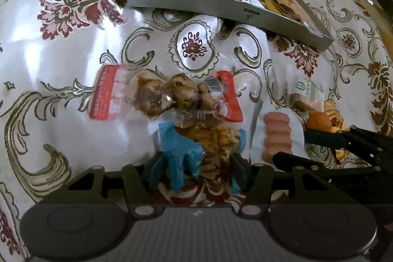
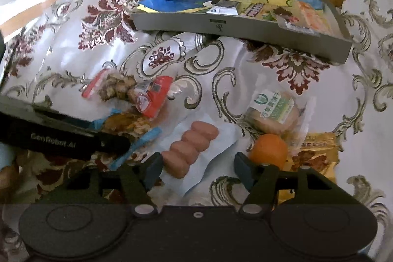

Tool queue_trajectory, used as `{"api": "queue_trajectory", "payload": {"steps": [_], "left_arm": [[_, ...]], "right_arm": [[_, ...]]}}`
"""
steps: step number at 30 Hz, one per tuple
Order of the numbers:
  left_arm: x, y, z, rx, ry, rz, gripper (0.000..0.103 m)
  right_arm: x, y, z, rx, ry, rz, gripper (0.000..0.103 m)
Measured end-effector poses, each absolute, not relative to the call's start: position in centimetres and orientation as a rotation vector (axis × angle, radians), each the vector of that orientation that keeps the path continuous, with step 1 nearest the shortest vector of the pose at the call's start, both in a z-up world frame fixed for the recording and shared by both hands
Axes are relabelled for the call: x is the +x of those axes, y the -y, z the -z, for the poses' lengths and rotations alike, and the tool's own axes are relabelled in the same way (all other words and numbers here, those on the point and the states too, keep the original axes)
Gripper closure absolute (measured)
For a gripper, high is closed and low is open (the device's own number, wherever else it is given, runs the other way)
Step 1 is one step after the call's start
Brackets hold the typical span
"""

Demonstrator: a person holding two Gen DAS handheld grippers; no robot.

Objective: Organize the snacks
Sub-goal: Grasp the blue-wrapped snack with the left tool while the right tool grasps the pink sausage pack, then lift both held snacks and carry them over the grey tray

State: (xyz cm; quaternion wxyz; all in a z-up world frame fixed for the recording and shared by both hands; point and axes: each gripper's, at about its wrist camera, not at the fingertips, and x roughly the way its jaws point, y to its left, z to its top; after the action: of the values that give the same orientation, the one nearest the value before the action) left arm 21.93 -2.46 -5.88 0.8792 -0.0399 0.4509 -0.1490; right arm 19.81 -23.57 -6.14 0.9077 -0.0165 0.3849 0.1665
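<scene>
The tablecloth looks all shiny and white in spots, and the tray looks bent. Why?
Left wrist view: window-like glare washes out the tablecloth, and the clear wrapper of the red-edged snack pack glints. Both views: the fisheye lens bows the straight grey tray into a curve and darkens the corners. Right wrist view: the sausages stay sharp.

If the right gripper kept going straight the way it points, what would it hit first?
Most likely the pack of small sausages, lying between the open fingers of the right gripper. The orange sits just off its right finger; depth is unclear.
</scene>
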Motion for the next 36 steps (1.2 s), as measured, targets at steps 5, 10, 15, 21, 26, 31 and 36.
{"api": "queue_trajectory", "payload": {"steps": [5, 10, 15, 21, 26, 31, 36], "left_arm": [[22.1, 2.2, 5.8, -0.1, -0.944, 0.305, 0.043], [21.7, 1.9, 5.7, -0.119, -0.941, 0.3, 0.046], [21.4, 1.5, 5.7, -0.128, -0.938, 0.299, 0.047], [21.4, 1.6, 5.6, -0.131, -0.941, 0.289, 0.049], [21.0, 1.9, 5.3, -0.127, -0.942, 0.285, 0.052], [20.3, 1.9, 5.0, -0.137, -0.943, 0.274, 0.054], [19.5, 2.1, 4.6, -0.133, -0.945, 0.267, 0.054]], "right_arm": [[21.3, 23.6, 6.8, 0.02, -0.809, -0.398, 0.032], [21.3, 23.3, 6.5, 0.034, -0.803, -0.439, 0.061], [21.1, 22.7, 6.2, 0.048, -0.798, -0.479, 0.063], [22.2, 24.4, 6.8, 0.242, -0.839, -0.469, 0.064], [22.0, 24.4, 6.5, 0.25, -0.848, -0.45, 0.074], [21.2, 23.5, 5.4, 0.165, -0.809, -0.446, 0.079], [20.3, 23.3, 4.8, 0.128, -0.804, -0.425, 0.08]]}}
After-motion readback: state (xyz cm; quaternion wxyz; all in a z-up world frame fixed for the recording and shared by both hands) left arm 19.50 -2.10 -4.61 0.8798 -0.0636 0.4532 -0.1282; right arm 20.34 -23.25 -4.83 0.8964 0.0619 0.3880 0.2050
